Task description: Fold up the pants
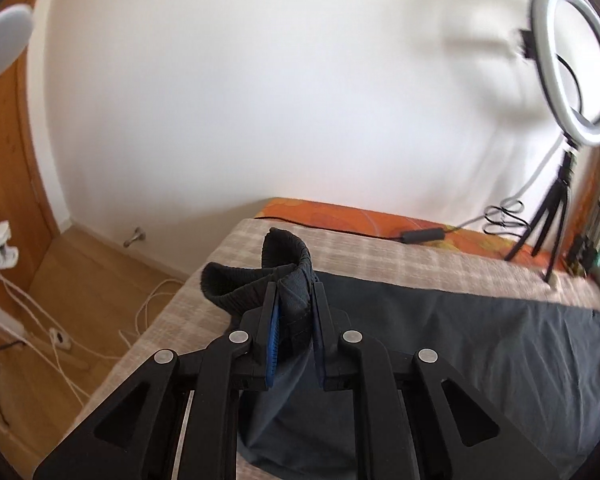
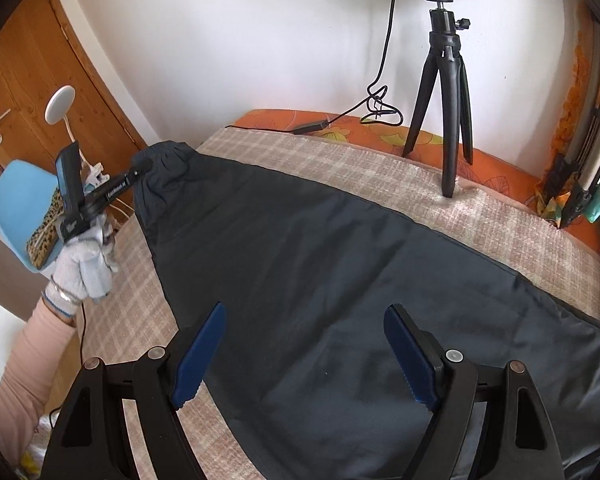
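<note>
The left gripper (image 1: 294, 312) pinches the stretchy waistband (image 1: 260, 280) of the soft, floppy pants (image 2: 320, 260). The right gripper (image 2: 304, 356) is spread wide above them, holding nothing.

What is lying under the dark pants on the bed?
Under the dark pants lies a beige checked blanket, which shows all around them. An orange patterned sheet shows at its far edge. Whatever lies directly beneath the fabric itself is covered.

Checked blanket (image 2: 112, 332) covers the bed, bearing dark pants (image 2: 300, 272) and tripod (image 2: 448, 92).
</note>
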Action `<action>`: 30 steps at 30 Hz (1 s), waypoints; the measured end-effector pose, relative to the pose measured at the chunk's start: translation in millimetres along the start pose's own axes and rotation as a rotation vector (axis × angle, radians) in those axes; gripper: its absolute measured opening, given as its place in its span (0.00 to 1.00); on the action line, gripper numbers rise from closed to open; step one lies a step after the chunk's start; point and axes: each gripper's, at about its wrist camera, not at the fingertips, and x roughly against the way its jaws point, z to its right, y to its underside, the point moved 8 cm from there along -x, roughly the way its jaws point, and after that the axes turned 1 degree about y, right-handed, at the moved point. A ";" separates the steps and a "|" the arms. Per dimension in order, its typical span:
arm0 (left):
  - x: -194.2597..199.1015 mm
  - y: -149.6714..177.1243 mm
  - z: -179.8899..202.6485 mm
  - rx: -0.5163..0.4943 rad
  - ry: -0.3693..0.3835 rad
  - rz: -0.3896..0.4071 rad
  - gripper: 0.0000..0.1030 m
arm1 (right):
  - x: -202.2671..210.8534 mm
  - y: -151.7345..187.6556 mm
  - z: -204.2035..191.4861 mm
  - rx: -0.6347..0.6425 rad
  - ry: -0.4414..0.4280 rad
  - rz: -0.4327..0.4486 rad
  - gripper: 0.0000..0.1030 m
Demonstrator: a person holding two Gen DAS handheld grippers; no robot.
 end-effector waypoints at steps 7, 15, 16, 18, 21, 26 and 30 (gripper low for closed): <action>34.6 58.5 128.1 -0.423 0.093 -0.008 0.12 | -38.7 -19.0 -13.1 -0.117 -0.178 -0.033 0.81; 49.3 87.2 181.6 -0.657 0.075 0.043 0.12 | -94.0 -9.8 -19.5 -0.264 -0.317 -0.117 0.81; 51.6 90.1 186.1 -0.681 0.078 0.054 0.12 | -98.5 -8.6 -21.4 -0.279 -0.337 -0.119 0.82; 56.3 97.1 194.2 -0.746 0.074 0.076 0.12 | -109.5 -7.9 -25.5 -0.295 -0.359 -0.131 0.82; 62.7 114.7 212.0 -0.899 0.061 0.115 0.12 | -118.8 -9.3 -33.8 -0.293 -0.386 -0.152 0.82; 72.4 140.9 234.2 -1.095 0.044 0.176 0.12 | -117.0 -14.8 -46.6 -0.251 -0.368 -0.159 0.83; 75.9 145.5 246.4 -1.125 0.050 0.193 0.12 | -119.1 -17.8 -55.3 -0.205 -0.309 -0.186 0.83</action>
